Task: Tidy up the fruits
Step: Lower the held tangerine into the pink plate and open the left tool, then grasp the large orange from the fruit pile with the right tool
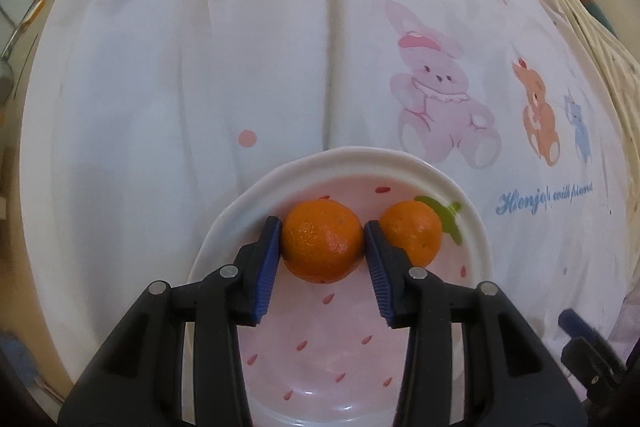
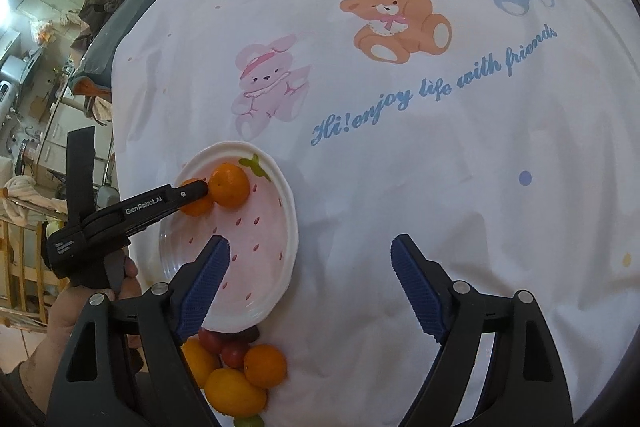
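Note:
A pink strawberry-print plate [image 1: 472,223] lies on the white cartoon cloth. My left gripper [image 1: 323,239] is shut on an orange [image 1: 322,241] and holds it over the plate's far side. A second orange [image 1: 412,231] lies on the plate just right of it. In the right wrist view the plate [image 2: 280,247] shows at lower left, with the left gripper [image 2: 202,193] over it and both oranges [image 2: 229,191] there. My right gripper [image 2: 308,279] is open and empty, above the cloth beside the plate. A pile of loose fruit [image 2: 240,375] lies on the cloth near the plate's near edge.
The pile holds oranges, yellow fruit [image 2: 234,393] and small red fruits [image 2: 224,345]. The cloth [image 2: 400,107] carries bear, rabbit and elephant prints and blue lettering. Cluttered furniture and a wooden chair [image 2: 16,259] stand beyond the left edge of the surface.

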`<state>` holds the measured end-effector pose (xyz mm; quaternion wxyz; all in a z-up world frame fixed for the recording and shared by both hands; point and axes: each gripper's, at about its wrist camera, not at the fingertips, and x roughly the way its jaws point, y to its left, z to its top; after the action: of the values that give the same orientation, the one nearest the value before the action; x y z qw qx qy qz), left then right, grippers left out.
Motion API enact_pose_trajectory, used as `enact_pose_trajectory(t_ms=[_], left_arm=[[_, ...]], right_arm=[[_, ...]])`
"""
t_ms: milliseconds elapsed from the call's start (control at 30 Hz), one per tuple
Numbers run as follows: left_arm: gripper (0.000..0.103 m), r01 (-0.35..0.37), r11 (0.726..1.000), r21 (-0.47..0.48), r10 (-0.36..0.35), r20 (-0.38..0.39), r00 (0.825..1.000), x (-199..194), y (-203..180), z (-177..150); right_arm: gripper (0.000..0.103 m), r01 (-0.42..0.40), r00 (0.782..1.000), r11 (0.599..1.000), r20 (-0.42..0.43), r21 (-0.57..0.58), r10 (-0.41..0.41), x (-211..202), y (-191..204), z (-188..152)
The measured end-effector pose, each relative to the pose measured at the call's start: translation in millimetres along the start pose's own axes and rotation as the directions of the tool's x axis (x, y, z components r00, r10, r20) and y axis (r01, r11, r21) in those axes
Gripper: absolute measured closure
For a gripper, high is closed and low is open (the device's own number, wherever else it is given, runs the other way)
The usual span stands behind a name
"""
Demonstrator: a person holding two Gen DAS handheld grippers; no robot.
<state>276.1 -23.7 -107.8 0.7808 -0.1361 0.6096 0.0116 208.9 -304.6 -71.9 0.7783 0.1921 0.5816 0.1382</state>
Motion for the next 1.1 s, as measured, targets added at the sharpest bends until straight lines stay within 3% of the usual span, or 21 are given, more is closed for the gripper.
enact_pose_trajectory(t_ms=[100,233,367,900,1100], left_arm=[[0.064,-0.004,1.000,-0.023,0.004,-0.006,1.000,1,0,1],[0.053,0.009,1.000,-0.027,-0.009,-0.007,1.000,1,-1,1],[0.036,0.024,0.999,-0.044,-0.024,-0.005,1.000,-3,2,0],[0.035,0.034,0.997,-0.073,-0.030,0.067,0.997,-40,17,-15],[0.035,0.006,1.000,-0.026,-0.003,0.113,0.994,-70,17,-34]], right_arm=[[0.018,-0.003,1.000,1.000,0.000,-0.006,0.003,0,0,2],[0.018,-0.007,1.000,1.000,0.000,-0.015,0.007,0,3,2],[0.018,-0.010,1.000,1.000,0.002,-0.025,0.010,0,6,2],[0.018,0.008,1.000,0.997,0.020,-0.076,-0.006,-5,18,-3],[0.018,0.012,0.999,0.996,0.039,-0.086,-0.009,-15,22,-10]])
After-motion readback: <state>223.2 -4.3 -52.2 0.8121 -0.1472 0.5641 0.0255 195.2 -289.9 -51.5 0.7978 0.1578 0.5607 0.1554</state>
